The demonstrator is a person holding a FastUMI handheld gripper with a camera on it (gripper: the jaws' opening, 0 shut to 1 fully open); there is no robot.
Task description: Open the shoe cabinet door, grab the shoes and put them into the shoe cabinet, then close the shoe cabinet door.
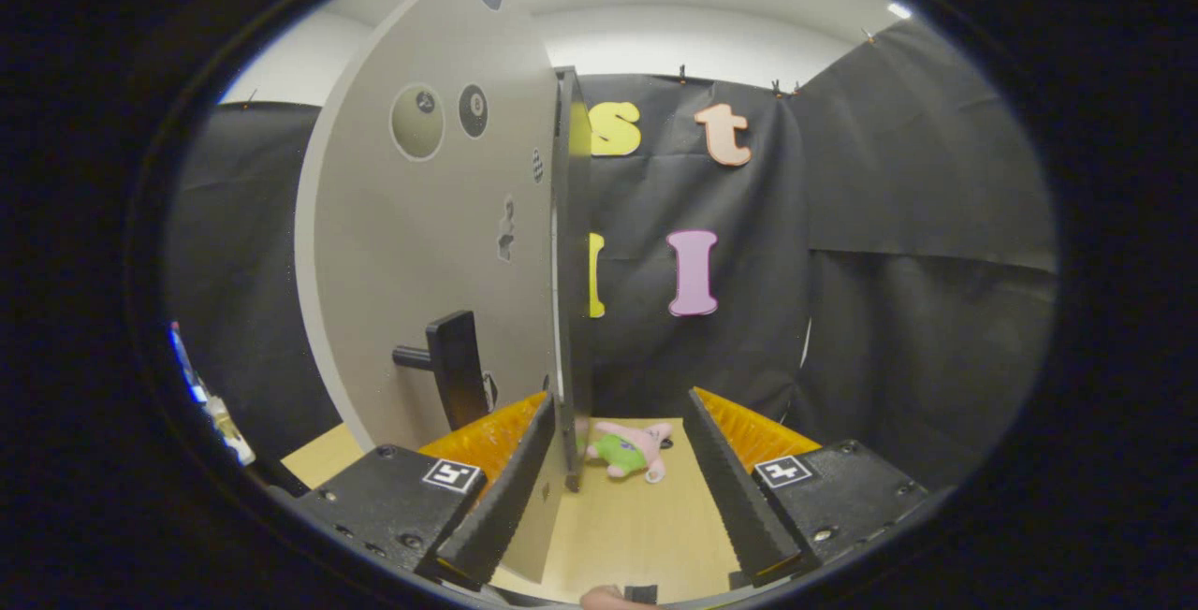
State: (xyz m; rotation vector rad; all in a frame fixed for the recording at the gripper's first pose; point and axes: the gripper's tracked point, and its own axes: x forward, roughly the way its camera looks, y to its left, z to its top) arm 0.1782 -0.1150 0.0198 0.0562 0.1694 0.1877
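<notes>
- Claw (618, 488) spread wide, pinching nothing; wooden surface (636, 535) shows in the gap.
- Shoe cabinet door (430, 254), pale grey, swung open and seen almost edge-on; its dark edge (571, 264) comes down just inside the left finger (505, 488), touching or nearly so, can't tell which.
- Door stands in the way on the left, blocks whatever is behind it.
- Black handle (454, 367) sticks out low on the door face, just beyond the left finger.
- Round stickers (418, 121) high on the door face.
- Pink and green plush toy (632, 449) lies on the surface beyond the fingers, just right of the door edge.
- Shoes, cabinet inside: can't tell where.
- Small items (211, 399) at far left, too blurred to name.
- Fingertip (608, 599) at near edge.
</notes>
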